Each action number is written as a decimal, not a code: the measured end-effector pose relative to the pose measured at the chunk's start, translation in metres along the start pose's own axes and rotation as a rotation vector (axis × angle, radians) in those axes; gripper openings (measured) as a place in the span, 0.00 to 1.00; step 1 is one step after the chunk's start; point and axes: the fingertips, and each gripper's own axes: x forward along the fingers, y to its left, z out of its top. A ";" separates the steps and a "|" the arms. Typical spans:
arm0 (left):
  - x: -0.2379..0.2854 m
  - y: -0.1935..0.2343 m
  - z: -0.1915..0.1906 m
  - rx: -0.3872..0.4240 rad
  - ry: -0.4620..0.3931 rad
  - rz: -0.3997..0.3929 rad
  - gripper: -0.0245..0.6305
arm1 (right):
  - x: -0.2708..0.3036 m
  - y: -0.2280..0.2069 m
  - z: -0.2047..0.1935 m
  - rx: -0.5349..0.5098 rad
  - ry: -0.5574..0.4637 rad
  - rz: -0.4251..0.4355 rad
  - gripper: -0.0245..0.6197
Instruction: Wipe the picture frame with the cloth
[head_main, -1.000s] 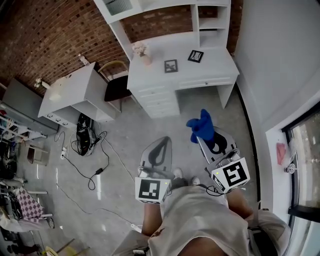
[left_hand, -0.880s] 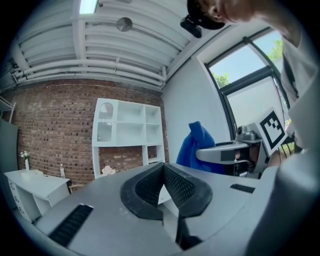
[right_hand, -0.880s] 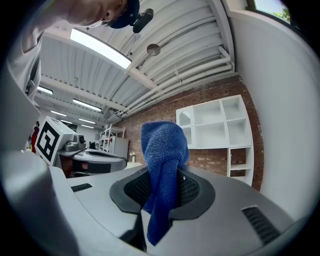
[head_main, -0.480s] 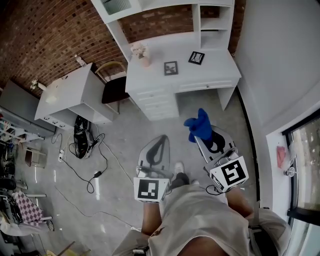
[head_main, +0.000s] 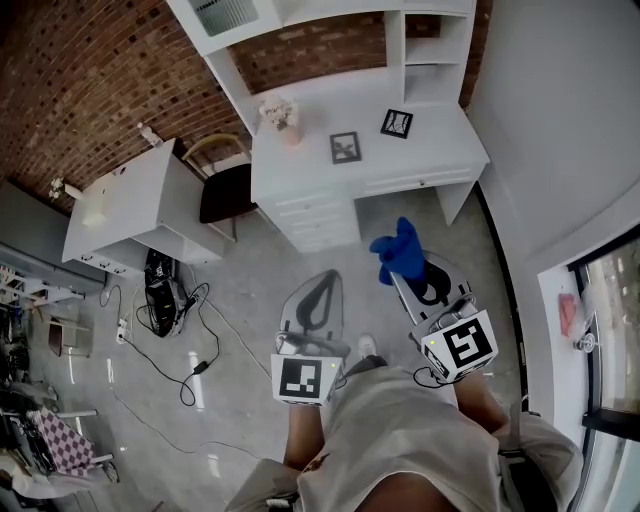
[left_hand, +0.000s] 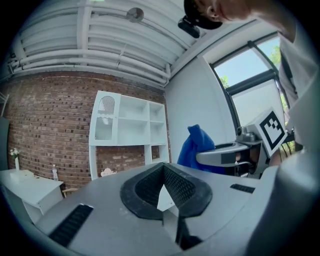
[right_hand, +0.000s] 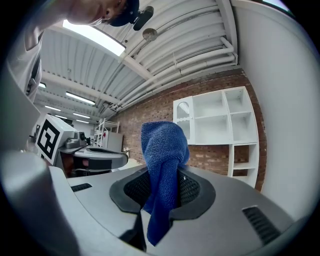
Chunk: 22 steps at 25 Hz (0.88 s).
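A grey floor (head_main: 240, 300) runs up to a brick wall (head_main: 90, 70). A white desk (head_main: 310, 180) stands against the wall with open shelves (head_main: 420, 60) above it. A chair (head_main: 225, 190) and a smaller white table (head_main: 130, 205) are to its left, with loose cables (head_main: 190, 330) on the floor nearby. A picture frame (head_main: 345, 147) sits mid-desk, its edges roughly square to the desk front. A second frame (head_main: 396, 123) behind it to the right is turned at an angle. Whether they stand or lie flat cannot be told. Both are well apart from the grippers. The right gripper (head_main: 412, 280) is clenched on a blue cloth (head_main: 399, 250). The cloth runs lengthwise along the jaws, its bunched end pointing toward the desk and a tail hanging below the pads. The left gripper (head_main: 318, 290) has its jaws closed together with nothing between them.
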 end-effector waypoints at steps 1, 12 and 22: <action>0.004 0.006 -0.001 0.000 0.001 -0.007 0.04 | 0.007 -0.001 -0.001 0.000 0.003 -0.005 0.18; 0.042 0.065 -0.010 -0.008 -0.004 -0.049 0.04 | 0.074 -0.007 -0.004 -0.007 0.026 -0.044 0.18; 0.075 0.100 -0.017 -0.032 -0.007 -0.083 0.04 | 0.117 -0.021 -0.011 -0.011 0.055 -0.082 0.18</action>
